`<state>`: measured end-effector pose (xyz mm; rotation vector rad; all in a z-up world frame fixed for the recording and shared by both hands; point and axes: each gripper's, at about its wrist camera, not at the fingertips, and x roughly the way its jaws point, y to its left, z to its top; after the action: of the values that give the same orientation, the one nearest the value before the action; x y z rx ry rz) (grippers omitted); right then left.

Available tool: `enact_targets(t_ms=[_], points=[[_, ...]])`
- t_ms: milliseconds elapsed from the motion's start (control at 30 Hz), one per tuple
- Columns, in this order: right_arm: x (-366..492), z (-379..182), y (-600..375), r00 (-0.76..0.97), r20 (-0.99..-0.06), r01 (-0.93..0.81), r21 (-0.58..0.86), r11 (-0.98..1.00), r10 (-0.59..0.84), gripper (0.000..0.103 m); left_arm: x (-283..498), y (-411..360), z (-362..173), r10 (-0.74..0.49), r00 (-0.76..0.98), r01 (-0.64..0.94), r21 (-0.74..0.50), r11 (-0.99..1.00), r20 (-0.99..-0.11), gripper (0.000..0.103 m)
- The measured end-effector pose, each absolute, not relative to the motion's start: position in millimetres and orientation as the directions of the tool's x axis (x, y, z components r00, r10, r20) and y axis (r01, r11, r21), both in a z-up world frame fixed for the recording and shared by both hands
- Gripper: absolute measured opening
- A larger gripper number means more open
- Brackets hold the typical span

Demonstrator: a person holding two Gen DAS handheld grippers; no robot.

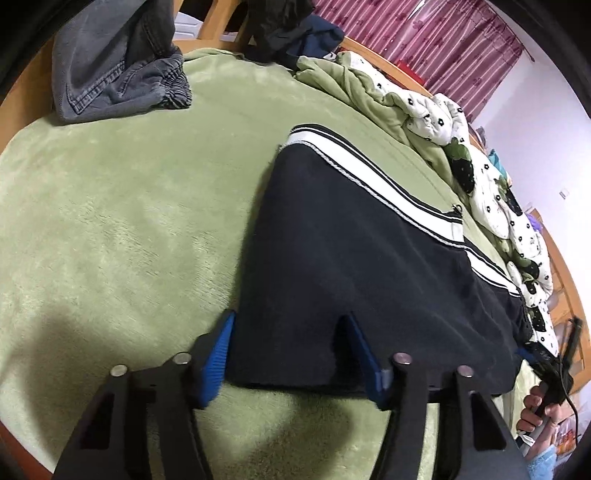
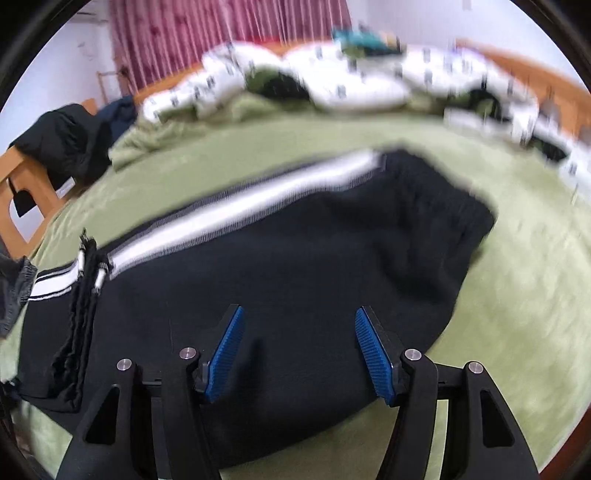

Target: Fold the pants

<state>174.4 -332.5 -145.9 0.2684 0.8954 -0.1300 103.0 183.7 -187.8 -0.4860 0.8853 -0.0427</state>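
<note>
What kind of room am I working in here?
Most likely a bedroom: the black pants lie on a green blanket over a wooden-framed bed, with a rumpled patterned quilt and pink curtains behind.

Black soft-fabric pants with a white side stripe (image 1: 369, 258) (image 2: 277, 258) lie flat on green bedding, folded lengthwise. Hem corner sits between the left gripper (image 1: 291, 354) pads; waistband end lies just ahead of the right gripper (image 2: 299, 347).

pants (image 1: 332, 280): on blanket (image 1: 122, 221), mid-bed
jeans (image 1: 118, 66): far left corner of blanket
quilt (image 1: 461, 147): behind pants, along far bed edge
</note>
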Motion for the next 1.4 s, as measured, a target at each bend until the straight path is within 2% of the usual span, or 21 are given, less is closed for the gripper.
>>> enact_targets(t_ms=[133, 433, 533, 600, 667, 767, 1000, 1267, 1400], points=[[177.2, -156.8, -327.0, 0.593, -0.805, 0.199, 0.156, 0.968, 0.008, 0.058, 101.2, 189.1, -188.8, -0.255, 0.646, -0.164, -0.458, 0.874, -0.719, 0.048], [171.7, -174.5, -322.8, 0.588, -0.808, 0.175, 0.171, 0.97, 0.037, 0.063, 100.8, 197.4, -195.0, -0.294, 0.648, -0.204, -0.532, 0.822, -0.703, 0.047], [167.8, -176.1, -323.1, 0.615, -0.786, 0.176, 0.204, 0.963, 0.054, 0.069, 101.7, 203.6, -197.7, -0.32, 0.644, -0.216, -0.567, 0.795, -0.694, 0.047], [167.7, -176.3, -318.8, 0.62, -0.783, 0.167, 0.193, 0.967, 0.049, 0.079, 103.3, 209.3, -201.1, -0.35, 0.638, -0.221, -0.598, 0.771, -0.686, 0.047], [168.0, -176.9, -313.1, 0.62, -0.784, 0.165, 0.168, 0.972, 0.03, 0.084, 105.0, 213.1, -203.7, -0.373, 0.633, -0.226, -0.622, 0.75, -0.679, 0.047], [168.8, -177.0, -309.2, 0.621, -0.784, 0.173, 0.148, 0.974, 0.009, 0.086, 106.7, 211.7, -204.4, -0.377, 0.627, -0.224, -0.621, 0.751, -0.682, 0.047], [173.3, -178.8, -314.7, 0.598, -0.799, 0.164, 0.198, 0.967, 0.062, 0.09, 108.1, 211.5, -203.8, -0.378, 0.63, -0.225, -0.626, 0.747, -0.678, 0.046], [170.3, -175.3, -312.7, 0.6, -0.798, 0.157, 0.191, 0.969, 0.061, 0.09, 103.0, 200.7, -189.3, -0.301, 0.665, -0.2, -0.551, 0.81, -0.684, 0.024], [164.2, -168.1, -315.4, 0.613, -0.784, 0.145, 0.236, 0.961, 0.1, 0.087, 100.6, 190.3, -176.4, -0.247, 0.692, -0.181, -0.494, 0.85, -0.678, 0.019]])
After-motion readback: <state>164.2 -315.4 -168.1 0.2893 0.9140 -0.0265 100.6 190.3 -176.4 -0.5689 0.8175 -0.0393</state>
